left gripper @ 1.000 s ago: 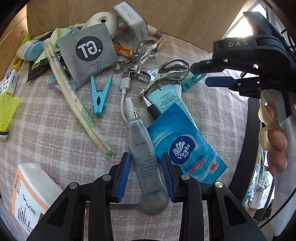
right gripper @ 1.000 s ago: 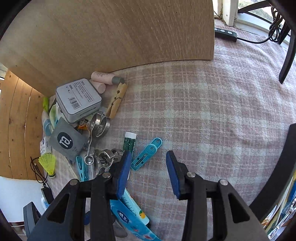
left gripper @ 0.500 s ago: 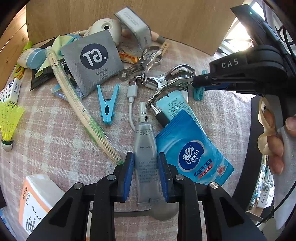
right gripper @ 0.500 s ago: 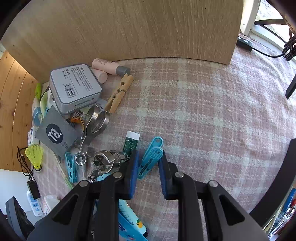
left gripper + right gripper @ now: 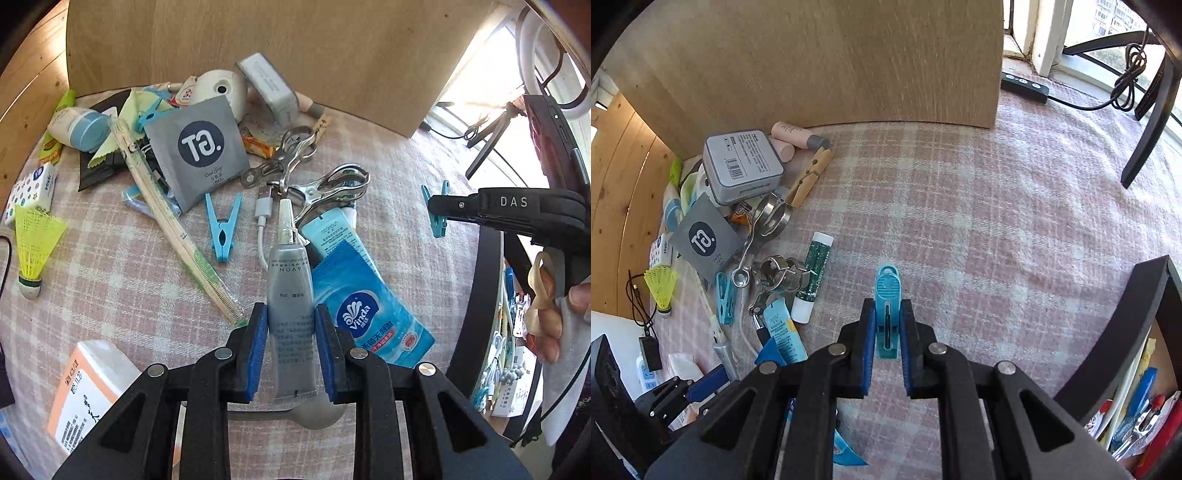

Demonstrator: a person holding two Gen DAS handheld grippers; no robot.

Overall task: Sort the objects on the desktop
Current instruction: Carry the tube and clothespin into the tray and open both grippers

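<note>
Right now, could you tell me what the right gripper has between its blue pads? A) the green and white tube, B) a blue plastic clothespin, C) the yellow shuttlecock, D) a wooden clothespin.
B: in the right wrist view the right gripper is closed on the blue plastic clothespin, whose rounded end sticks out past the pads, above the checked cloth.

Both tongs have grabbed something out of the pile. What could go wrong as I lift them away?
1. The left tongs pinch the grey tube near its flat crimped end; the long nozzle end could sag or slip out.
2. That nozzle lies by the white USB cable and metal clip, so it could snag them.
3. The right tongs hold the teal clip by its lower part only; it may twist loose.
</note>
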